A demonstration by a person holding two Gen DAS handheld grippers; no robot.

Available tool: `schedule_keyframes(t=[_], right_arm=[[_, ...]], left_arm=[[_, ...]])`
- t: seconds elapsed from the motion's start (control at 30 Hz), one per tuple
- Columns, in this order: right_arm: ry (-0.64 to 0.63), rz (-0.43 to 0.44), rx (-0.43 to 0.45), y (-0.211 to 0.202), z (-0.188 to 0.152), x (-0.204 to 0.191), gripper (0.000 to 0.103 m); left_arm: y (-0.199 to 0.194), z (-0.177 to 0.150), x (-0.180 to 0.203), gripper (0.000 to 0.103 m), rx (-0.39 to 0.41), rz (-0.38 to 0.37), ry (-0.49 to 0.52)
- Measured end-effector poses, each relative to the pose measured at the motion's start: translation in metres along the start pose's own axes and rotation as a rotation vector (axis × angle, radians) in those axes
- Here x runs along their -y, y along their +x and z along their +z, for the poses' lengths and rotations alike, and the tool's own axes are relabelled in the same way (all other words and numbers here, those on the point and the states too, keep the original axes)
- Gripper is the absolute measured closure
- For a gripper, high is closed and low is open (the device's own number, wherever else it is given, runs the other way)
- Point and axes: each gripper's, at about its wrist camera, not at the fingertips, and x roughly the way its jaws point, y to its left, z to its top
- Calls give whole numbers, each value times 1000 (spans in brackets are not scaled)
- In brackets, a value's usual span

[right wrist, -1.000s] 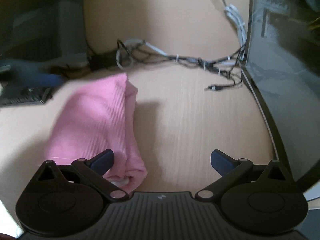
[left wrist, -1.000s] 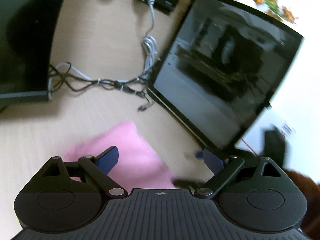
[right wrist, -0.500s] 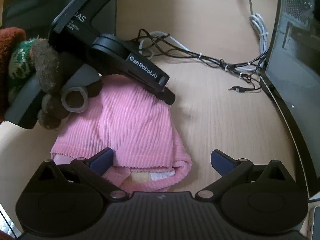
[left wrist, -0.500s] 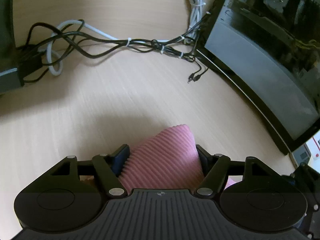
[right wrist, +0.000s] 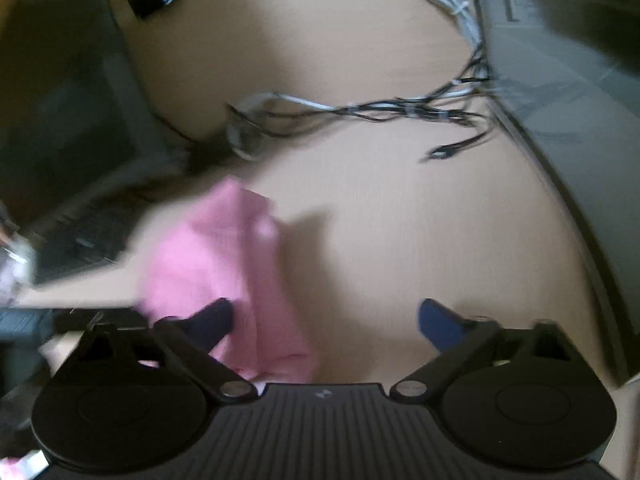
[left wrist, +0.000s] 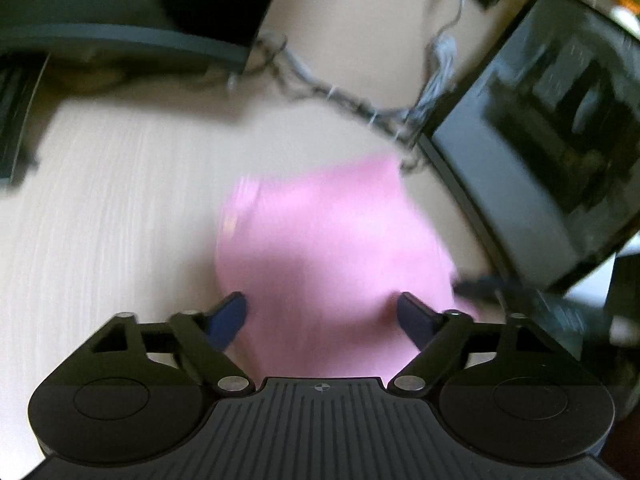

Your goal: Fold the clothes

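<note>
A folded pink ribbed garment [left wrist: 328,240] lies on the light wooden desk [left wrist: 120,208]; both views are motion-blurred. In the left wrist view my left gripper [left wrist: 322,316] is open just above it, its blue fingertips [left wrist: 228,314] spread to either side of the near part of the cloth. From the right wrist the same pink garment [right wrist: 212,256] lies to the left. My right gripper [right wrist: 326,320] is open, with its left finger [right wrist: 214,320] over the garment's edge and its right finger over bare desk. Neither gripper holds anything.
A dark monitor [left wrist: 560,140] stands at the right and another dark screen [left wrist: 120,4] at the back left. A bundle of cables [right wrist: 380,112] runs across the desk behind the garment. A keyboard [right wrist: 80,240] sits at the left.
Half a second ago my left gripper's fingers were closed in on the pink cloth; now they are spread wide and drawn back. The right gripper stayed open, and both cameras have swung.
</note>
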Motion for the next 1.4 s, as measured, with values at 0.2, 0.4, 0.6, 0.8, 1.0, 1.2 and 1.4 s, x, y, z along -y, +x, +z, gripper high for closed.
schedule_keyframes(t=[0.2, 0.4, 0.6, 0.8, 1.0, 1.2, 1.4], right_arm=[[-176, -93, -36, 25, -10, -19, 24], [-257, -52, -43, 42, -5, -54, 32], [-341, 89, -62, 77, 2, -117, 32], [-426, 168, -63, 107, 9, -178, 31], [-341, 257, -28, 91, 46, -164, 15], [-338, 269, 39, 64, 50, -152, 13], [-608, 327, 160, 19, 7, -191, 21]], left_arm=[[-20, -11, -18, 28, 36, 59, -53], [-38, -17, -37, 28, 75, 124, -95], [-55, -23, -55, 28, 114, 189, -137], [-77, -20, -93, 26, 157, 274, -177], [-107, -9, -92, 27, 229, 335, -76], [-116, 37, -72, 26, 335, 210, 90], [-93, 96, -101, 34, 267, 125, 33]])
